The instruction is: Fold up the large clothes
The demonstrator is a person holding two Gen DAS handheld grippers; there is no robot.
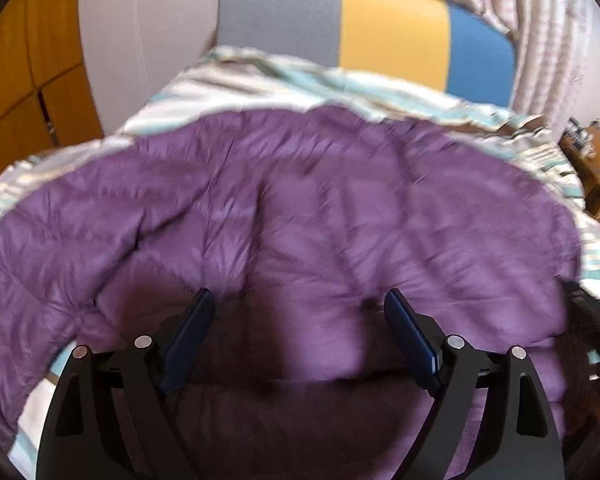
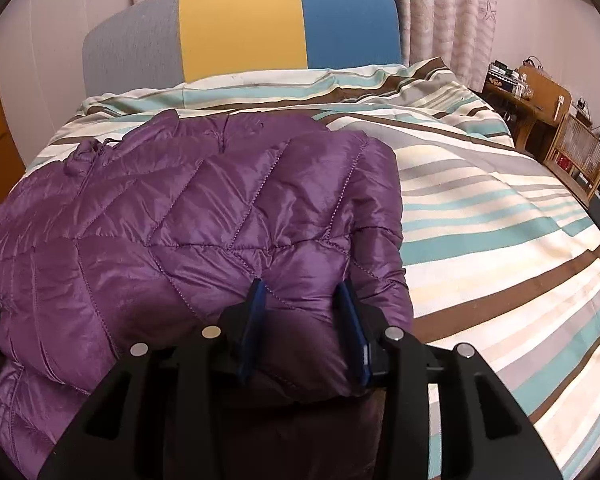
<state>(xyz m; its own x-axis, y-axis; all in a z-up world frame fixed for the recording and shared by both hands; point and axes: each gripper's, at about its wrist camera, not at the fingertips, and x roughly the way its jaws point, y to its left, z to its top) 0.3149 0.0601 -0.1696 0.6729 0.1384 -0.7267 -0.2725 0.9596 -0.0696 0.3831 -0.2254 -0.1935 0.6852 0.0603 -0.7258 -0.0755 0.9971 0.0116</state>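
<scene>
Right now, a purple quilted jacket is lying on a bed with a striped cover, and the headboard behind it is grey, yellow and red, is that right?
Not quite: the headboard is grey, yellow and blue, not red, as the right wrist view shows. The purple quilted jacket does lie on the bed's striped cover.

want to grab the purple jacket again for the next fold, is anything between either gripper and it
Nothing visible. The left gripper has its jaws wide apart directly over the purple jacket, and the right gripper straddles the jacket's near edge. Only the jacket lies on the striped bedcover around them.
</scene>
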